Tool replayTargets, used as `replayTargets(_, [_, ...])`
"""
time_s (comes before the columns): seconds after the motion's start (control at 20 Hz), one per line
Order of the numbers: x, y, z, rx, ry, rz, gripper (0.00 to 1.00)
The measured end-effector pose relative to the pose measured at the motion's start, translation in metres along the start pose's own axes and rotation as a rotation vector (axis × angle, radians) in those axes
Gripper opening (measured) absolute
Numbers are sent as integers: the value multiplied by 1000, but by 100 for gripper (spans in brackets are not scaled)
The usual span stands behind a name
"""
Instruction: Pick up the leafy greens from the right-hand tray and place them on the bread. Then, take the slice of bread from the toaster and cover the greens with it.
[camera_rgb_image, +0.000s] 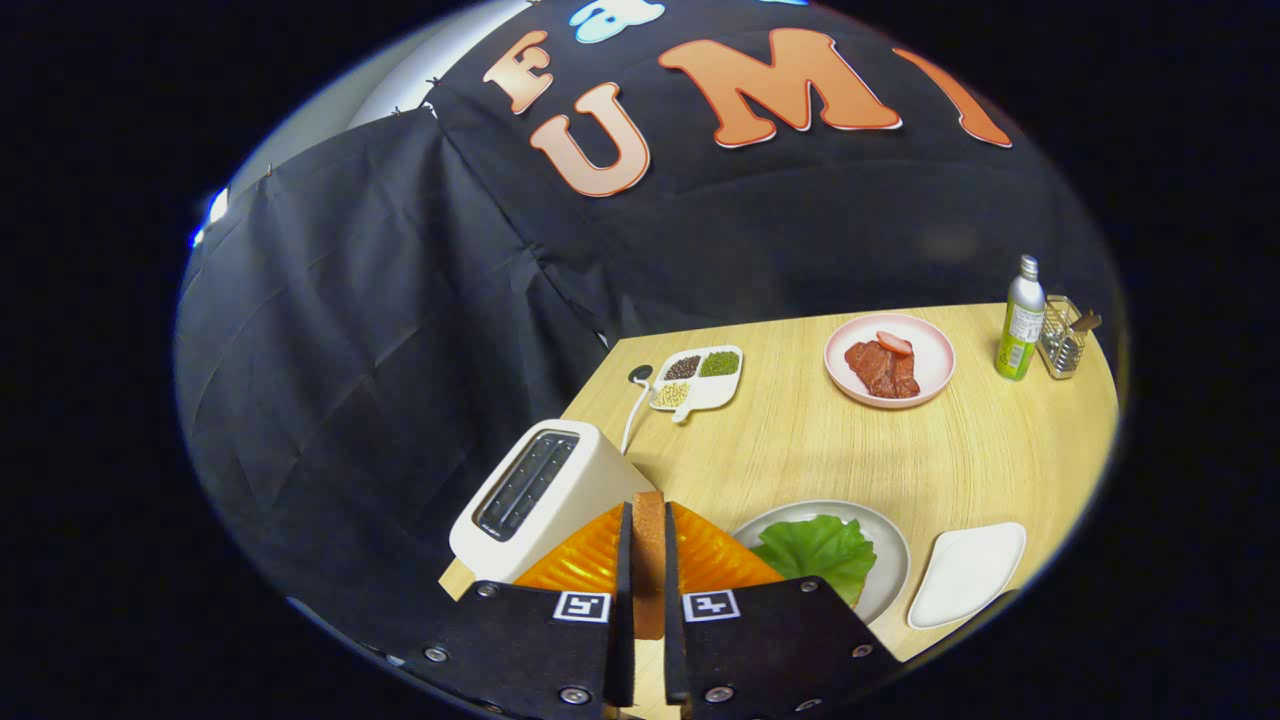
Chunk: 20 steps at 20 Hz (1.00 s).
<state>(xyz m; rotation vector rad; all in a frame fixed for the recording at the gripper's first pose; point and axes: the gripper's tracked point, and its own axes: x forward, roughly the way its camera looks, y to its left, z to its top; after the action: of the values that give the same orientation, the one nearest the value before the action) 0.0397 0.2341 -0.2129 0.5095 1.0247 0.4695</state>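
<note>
While nearly closed, hand-held gripper (648, 545) pinches bread slice (648, 560) (upright).

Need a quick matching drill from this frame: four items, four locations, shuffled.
1. brown bread slice
2. green leafy lettuce
3. red meat pieces
4. white boxy toaster

A. on the pink round plate
B. clamped upright between the gripper jaws
C. on the grey round plate
D. beside the jaws, slots empty

Pairs: 1-B, 2-C, 3-A, 4-D
</note>
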Motion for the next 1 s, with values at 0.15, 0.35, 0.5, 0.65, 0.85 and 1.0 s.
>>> replayTargets(0.15, [8,-27,-21,31,34,-7,12])
replayTargets(0.35, [17,-59,-38,69,53,-28,12])
replayTargets(0.5, [20,-80,-43,55,55,-55,12])
replayTargets(0.65, [23,-97,-52,57,61,-70,12])
replayTargets(0.85, [25,-118,-59,75,68,-116,18])
replayTargets(1.0, [21,-127,-50,57,38,-146,28])
